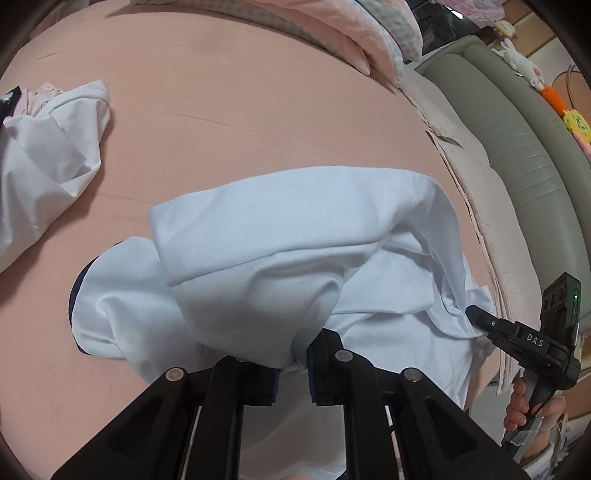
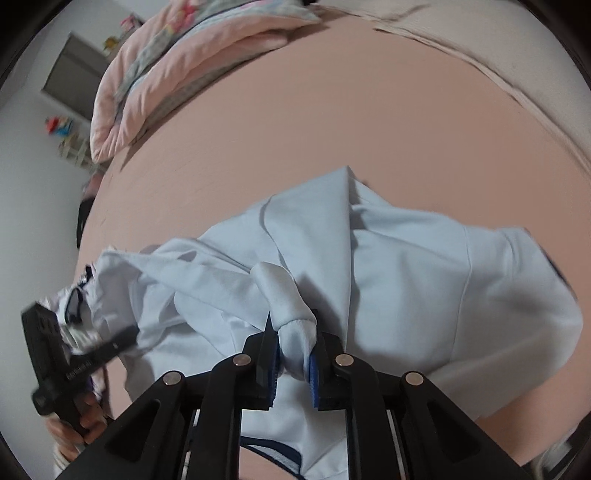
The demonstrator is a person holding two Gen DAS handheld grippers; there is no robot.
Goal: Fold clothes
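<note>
A pale blue-white shirt with dark trim lies bunched on the pink bed sheet. My left gripper is shut on a bunched fold of it at the near edge. My right gripper shows at the shirt's right edge, pinching cloth there. In the right wrist view the right gripper is shut on a rolled white fold of the shirt, and the left gripper grips the shirt's left side.
A second white garment lies crumpled at the far left of the bed. Folded pink bedding lies at the back. A grey padded bed frame with plush toys runs along the right.
</note>
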